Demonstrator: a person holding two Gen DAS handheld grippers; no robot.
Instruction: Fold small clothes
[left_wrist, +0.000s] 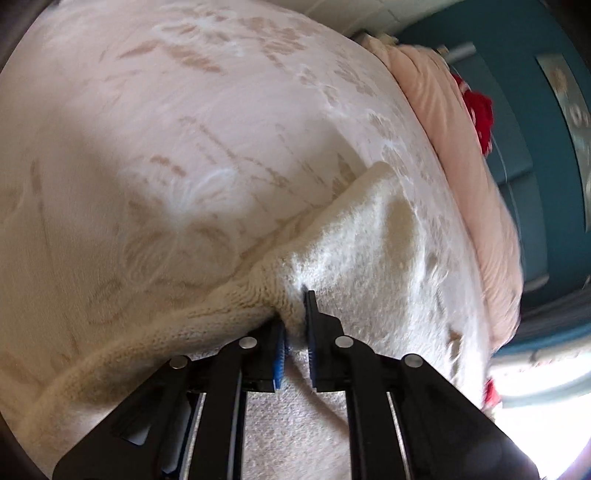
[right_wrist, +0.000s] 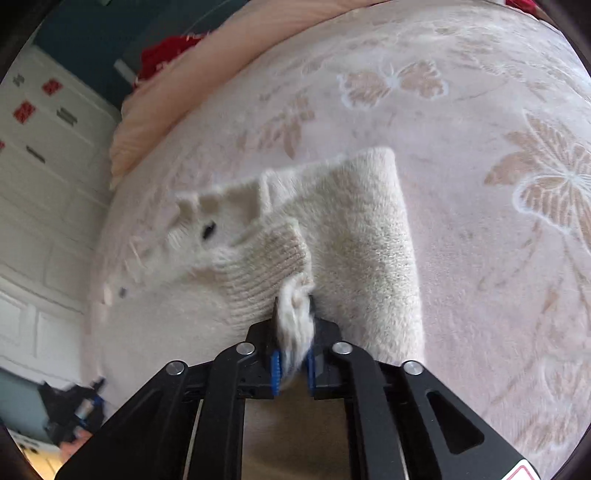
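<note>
Left wrist view is showing the left gripper (left_wrist: 295, 325) pinching the ribbed hem of the small cream fluffy knitted garment (left_wrist: 354, 240), its jaws nearly closed on the fabric; the cloth is running away to the far right over the pale pink flower-patterned bedspread (left_wrist: 147, 110). To the right, the right gripper (right_wrist: 293, 332) is clamping a bunched cuff, with the garment's long folded panel stretching far ahead and open bedspread lying rightward for folding.
</note>
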